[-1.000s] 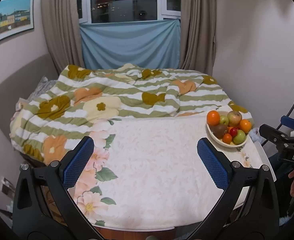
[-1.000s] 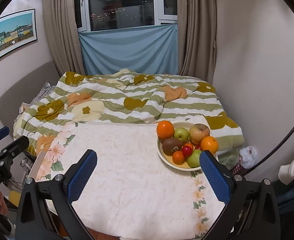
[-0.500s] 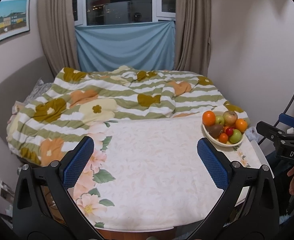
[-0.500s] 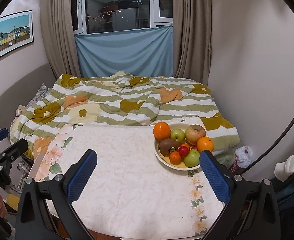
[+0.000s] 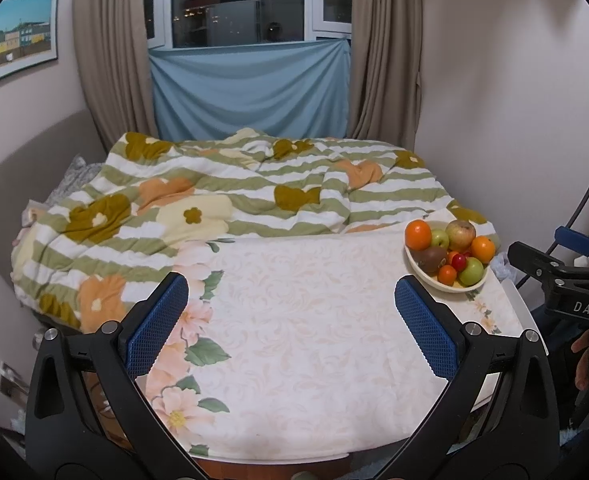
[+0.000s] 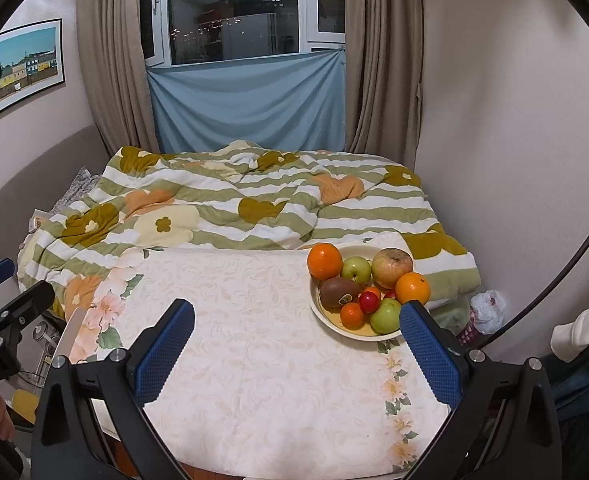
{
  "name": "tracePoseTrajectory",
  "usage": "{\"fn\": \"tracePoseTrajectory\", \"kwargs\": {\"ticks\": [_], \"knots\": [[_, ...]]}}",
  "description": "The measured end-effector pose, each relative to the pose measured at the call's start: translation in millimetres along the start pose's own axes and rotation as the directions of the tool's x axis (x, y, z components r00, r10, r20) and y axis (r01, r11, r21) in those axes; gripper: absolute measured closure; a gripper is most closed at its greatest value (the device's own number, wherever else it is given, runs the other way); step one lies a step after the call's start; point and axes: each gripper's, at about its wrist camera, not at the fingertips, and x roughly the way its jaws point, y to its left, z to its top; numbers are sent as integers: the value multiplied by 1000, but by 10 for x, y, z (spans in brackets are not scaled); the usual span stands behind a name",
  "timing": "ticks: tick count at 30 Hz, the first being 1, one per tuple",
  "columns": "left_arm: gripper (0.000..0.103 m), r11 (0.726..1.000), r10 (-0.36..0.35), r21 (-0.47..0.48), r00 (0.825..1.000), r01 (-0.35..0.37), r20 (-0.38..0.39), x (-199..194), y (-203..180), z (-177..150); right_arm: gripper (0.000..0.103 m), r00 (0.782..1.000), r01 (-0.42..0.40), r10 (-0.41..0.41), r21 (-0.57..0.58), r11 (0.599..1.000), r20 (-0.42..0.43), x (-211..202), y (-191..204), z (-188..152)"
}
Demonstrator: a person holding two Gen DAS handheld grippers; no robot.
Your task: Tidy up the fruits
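Note:
A cream bowl piled with fruit stands at the table's far right. It holds two oranges, a large red-yellow apple, green apples, a kiwi and small red and orange fruits. My right gripper is open and empty, and its right finger is just in front of the bowl. In the left wrist view the bowl is far to the right. My left gripper hangs open and empty over the table's middle.
A white floral tablecloth covers the table. Behind it is a bed with a striped flowered quilt, right against the table's far edge. A wall is close on the right. A person's sleeve shows at the right edge.
Both views have tilted up and drawn back a little, showing more of the window. The fruit and bowl have not moved, and both grippers stay open.

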Motion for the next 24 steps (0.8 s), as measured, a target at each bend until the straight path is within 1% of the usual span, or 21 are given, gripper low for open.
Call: {"fn": "tracePoseTrajectory", "kwargs": {"ticks": [24], "knots": [[0, 1000, -5, 1, 1000, 5, 0, 25, 83, 1, 1, 1000, 7, -7, 0, 1000, 1, 29, -12, 12]]}}
